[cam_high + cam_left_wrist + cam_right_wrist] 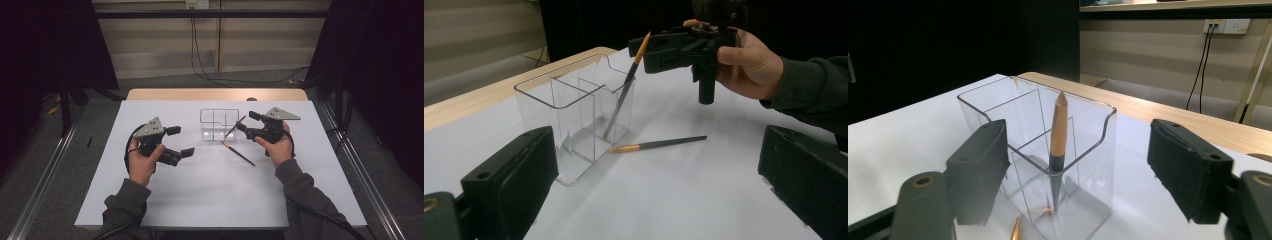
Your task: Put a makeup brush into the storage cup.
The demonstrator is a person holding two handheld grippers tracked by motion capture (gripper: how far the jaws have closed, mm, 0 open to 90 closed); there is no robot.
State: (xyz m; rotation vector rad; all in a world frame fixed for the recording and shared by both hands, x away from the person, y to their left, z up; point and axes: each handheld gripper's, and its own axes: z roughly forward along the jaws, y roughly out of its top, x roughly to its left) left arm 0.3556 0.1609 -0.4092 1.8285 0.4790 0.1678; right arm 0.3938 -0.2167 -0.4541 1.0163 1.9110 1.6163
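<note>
White tabletop [210, 195] in a dark-curtained room, clear holder [219, 125] far centre with one brush [624, 92] leaning inside, another brush [239, 153] lying just near it, both grippers' jaws spread, empty.

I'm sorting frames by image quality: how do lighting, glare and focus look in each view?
High view: the white table is evenly lit, the surroundings fall to black, shadows are soft. Left gripper view: the clear holder shows pale reflections on its walls, and the near jaws are soft. Right gripper view: the standing brush is fairly sharp, the jaws blur, and the left background is dark.
</note>
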